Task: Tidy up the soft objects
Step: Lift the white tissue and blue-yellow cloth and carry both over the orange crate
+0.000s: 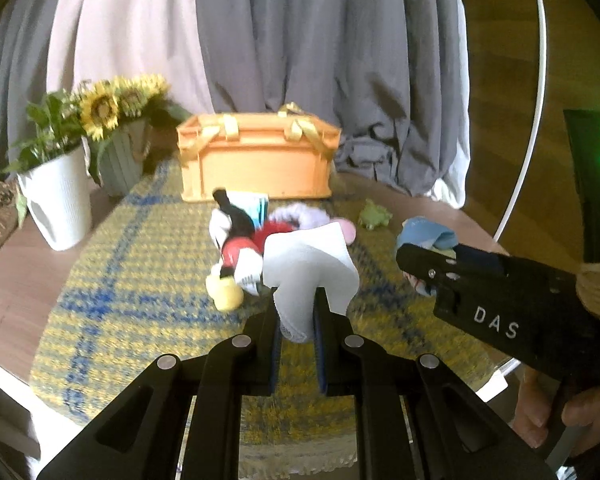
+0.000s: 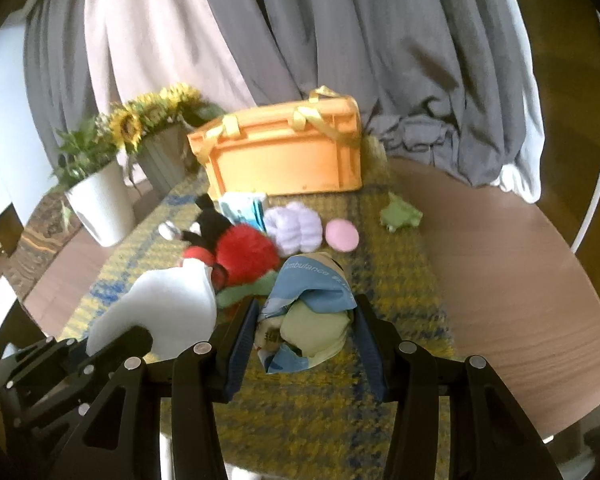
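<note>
My left gripper (image 1: 298, 312) is shut on a white sock (image 1: 310, 264), lifted above the yellow and blue mat (image 1: 140, 280). That sock (image 2: 168, 312) also shows at the lower left of the right wrist view. My right gripper (image 2: 306, 320) is shut on a blue and pale green cloth bundle (image 2: 308, 320), raised off the mat; in the left wrist view it (image 1: 426, 252) sits at the right edge. A mouse plush (image 1: 236, 240) in black, red and white lies mid-mat. An orange basket (image 1: 256, 160) with yellow ribbon handles stands at the far end.
On the mat lie a lilac fluffy item (image 2: 296, 228), a pink round pad (image 2: 342, 235), a green frog toy (image 2: 400, 214) and a red fluffy piece (image 2: 244, 252). A white plant pot (image 1: 60, 200) and a grey sunflower pot (image 1: 122, 160) stand left. Grey curtains hang behind.
</note>
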`<move>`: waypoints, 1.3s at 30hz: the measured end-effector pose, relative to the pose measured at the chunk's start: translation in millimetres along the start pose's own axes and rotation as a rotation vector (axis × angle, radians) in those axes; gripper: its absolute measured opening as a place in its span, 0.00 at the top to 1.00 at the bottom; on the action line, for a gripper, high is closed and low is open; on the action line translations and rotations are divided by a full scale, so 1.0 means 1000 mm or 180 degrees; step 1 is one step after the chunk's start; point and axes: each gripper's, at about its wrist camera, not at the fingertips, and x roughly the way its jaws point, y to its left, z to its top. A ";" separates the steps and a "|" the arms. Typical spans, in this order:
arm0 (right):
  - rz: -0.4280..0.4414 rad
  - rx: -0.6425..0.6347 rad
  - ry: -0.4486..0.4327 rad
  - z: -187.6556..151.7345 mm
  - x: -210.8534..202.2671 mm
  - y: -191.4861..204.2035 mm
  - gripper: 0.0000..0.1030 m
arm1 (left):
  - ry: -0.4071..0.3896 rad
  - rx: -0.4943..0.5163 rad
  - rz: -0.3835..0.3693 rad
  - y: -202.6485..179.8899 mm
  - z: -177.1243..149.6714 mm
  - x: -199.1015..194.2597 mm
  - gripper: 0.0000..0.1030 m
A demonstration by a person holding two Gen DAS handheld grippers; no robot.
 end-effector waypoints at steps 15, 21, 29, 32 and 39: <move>0.0001 0.0023 -0.0453 0.033 -0.036 0.018 0.53 | -0.0398 0.0119 -0.0003 0.017 0.049 -0.027 0.86; -0.0028 -0.0012 -0.0633 0.056 -0.029 0.026 0.53 | -0.0528 0.0165 -0.0030 0.030 0.075 -0.017 0.86; -0.0016 -0.0087 -0.0833 0.092 -0.009 0.038 0.53 | -0.0676 0.0252 -0.0042 0.058 0.116 0.004 0.86; -0.0020 -0.0091 -0.0883 0.105 0.000 0.044 0.53 | -0.0692 0.0276 -0.0061 0.069 0.130 0.013 0.86; -0.0096 -0.0082 -0.0956 0.133 0.024 0.060 0.53 | -0.0750 0.0337 -0.0143 0.094 0.157 0.036 0.86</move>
